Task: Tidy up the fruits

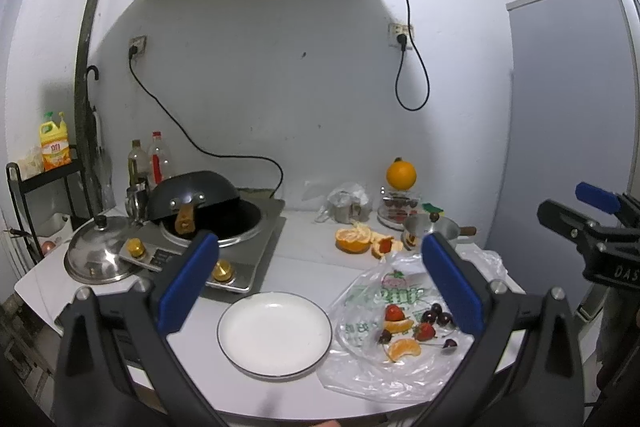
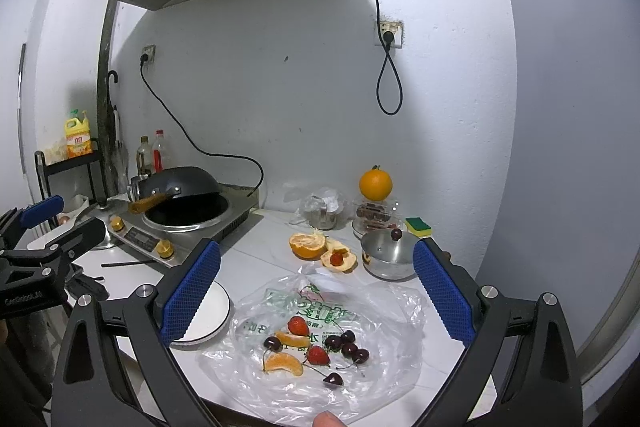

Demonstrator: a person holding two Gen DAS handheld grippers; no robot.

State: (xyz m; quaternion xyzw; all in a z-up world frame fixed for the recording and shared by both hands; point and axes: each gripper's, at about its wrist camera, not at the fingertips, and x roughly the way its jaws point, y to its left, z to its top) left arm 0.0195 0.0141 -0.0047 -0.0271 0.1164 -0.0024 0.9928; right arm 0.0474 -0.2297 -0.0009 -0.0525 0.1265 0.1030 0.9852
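Jaws of both the left gripper and right gripper were spread wide and empty above the counter, evidently readied for picking. Small fruits were left on a flattened clear plastic bag, beside an empty round white plate presumably meant to receive them.

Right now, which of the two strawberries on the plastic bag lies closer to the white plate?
The strawberry at the back of the pile, touching the upper orange segment. The other strawberry sits further front and right, beside the cherries.
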